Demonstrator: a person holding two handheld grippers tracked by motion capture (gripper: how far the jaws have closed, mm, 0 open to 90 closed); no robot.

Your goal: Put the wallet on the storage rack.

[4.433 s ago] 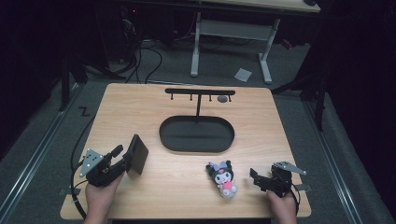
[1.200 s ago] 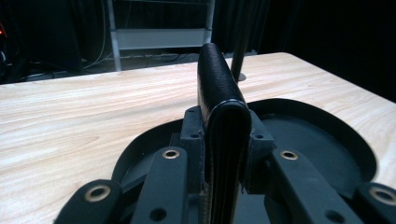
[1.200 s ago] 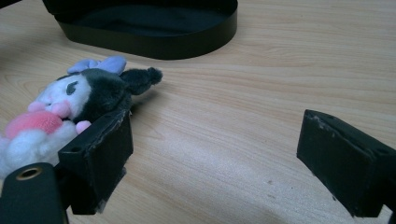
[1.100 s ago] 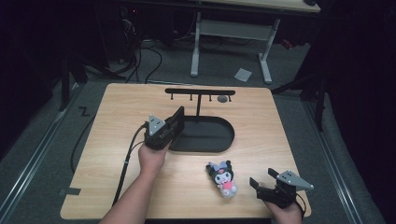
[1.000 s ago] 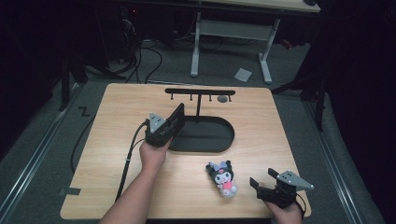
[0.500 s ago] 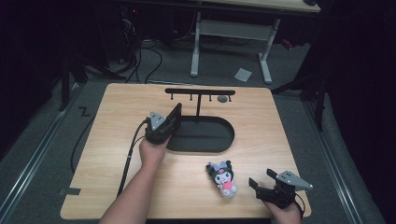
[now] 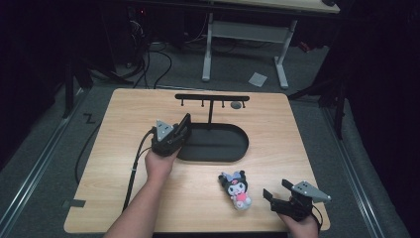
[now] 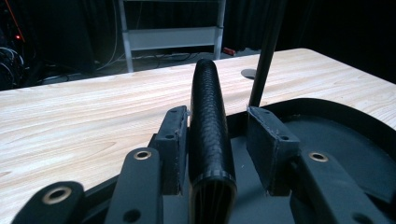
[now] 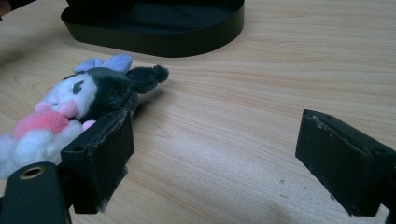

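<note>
1. Nearest the person, the right gripper [image 7: 278,199] rests at the table's front right edge with its jaws spread wide and nothing between them. The plush toy [image 7: 236,188] lies just to its left, soft and furry, black-headed with a pink front, its long axis running roughly front to back. The right gripper is the nearer tool for it.
2. Farther in, the left gripper [image 7: 181,130] stands at the left end of the black oval tray [image 7: 233,156]. Its jaws have just been opening. The black case [image 8: 210,126] stands on edge between them: the left pad seems to touch it, and the right pad [image 8: 270,140] is clear of it, so the grip looks released.
3. The case is flat, slim and textured like woven leather, with a rounded top, and its long axis runs away from the gripper over the tray floor.
4. Beyond it, a thin black post [image 7: 210,110] carries a hook bar. The tray is matte with a low rim, on a pale wood-grain table [image 7: 124,119].
</note>
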